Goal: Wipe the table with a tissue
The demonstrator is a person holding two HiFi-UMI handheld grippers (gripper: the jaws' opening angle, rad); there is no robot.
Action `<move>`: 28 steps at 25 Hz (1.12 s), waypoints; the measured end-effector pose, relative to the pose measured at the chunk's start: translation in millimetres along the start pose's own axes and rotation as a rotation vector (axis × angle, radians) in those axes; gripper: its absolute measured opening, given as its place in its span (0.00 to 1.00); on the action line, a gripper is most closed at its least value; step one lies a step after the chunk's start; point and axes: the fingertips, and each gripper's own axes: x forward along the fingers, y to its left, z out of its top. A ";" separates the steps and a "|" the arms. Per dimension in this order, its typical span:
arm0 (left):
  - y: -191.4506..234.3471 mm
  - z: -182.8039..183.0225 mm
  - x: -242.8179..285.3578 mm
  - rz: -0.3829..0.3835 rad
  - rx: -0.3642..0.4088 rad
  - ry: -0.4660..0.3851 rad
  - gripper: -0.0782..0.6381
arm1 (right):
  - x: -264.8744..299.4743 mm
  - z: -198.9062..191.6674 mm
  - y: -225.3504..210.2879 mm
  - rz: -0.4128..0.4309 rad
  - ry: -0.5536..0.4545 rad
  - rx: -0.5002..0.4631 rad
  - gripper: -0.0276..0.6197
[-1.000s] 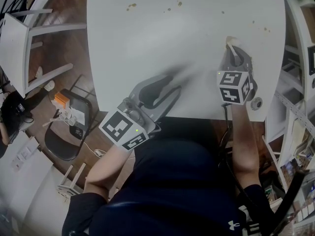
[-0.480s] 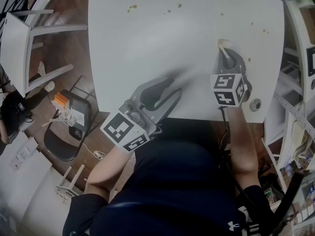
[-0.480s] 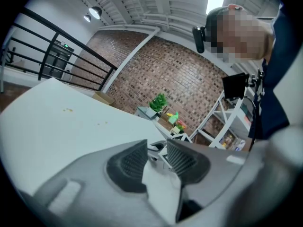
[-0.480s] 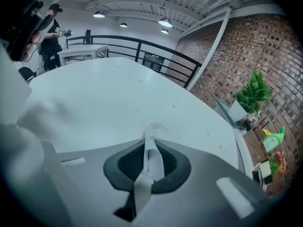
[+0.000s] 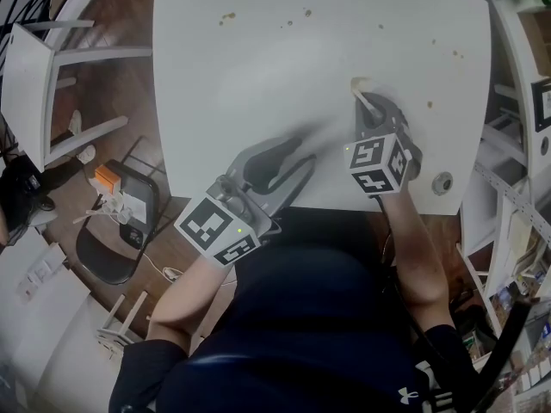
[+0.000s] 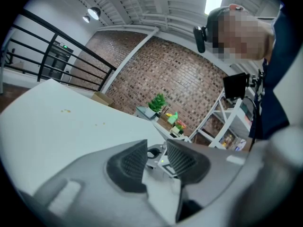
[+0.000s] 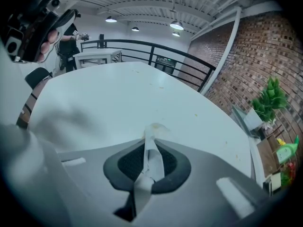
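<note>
Right gripper is tipped steeply down over the counter, fingers clamped together on the tissue. The strip runs up between the fingers and its crumpled end pokes out past the tips, touching the white top right of centre. Gripping it partway along leaves a free wad to drag, and the steep tilt likely serves to press that wad onto the surface. The wad shows a yellowish stain at its tip (how much it has picked up, I cannot tell). Left gripper lies low at the near edge, fingers parted with nothing between them; judged idle, parked clear of the wiping path. Crumbs sit along the far side, and more specks lie to the right of the tissue. Judgement: wiping is under way, with the far strip and right margin not yet cleaned. Risk: thin tissue may tear or slide out under pressure.
</note>
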 end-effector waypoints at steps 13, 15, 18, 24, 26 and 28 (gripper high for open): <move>-13.4 -6.1 8.0 -0.004 0.003 0.004 0.29 | 3.2 -17.3 -39.5 -0.045 0.029 0.004 0.06; -14.3 -6.6 8.0 -0.002 0.000 0.000 0.29 | 4.5 -21.4 -53.0 -0.062 0.044 0.011 0.06; -15.2 -5.6 7.0 -0.003 -0.003 -0.006 0.29 | 6.0 -26.1 -69.1 -0.084 0.067 0.018 0.06; -10.3 -1.6 1.1 0.005 -0.004 -0.014 0.29 | 2.9 -35.0 -98.0 -0.151 0.098 0.065 0.06; -8.6 -1.2 -1.0 0.006 -0.005 -0.012 0.29 | 2.3 -38.0 -105.6 -0.161 0.106 0.079 0.06; -7.1 -1.0 -2.9 0.006 -0.005 -0.010 0.29 | 5.3 -38.2 -104.8 -0.146 0.115 0.084 0.06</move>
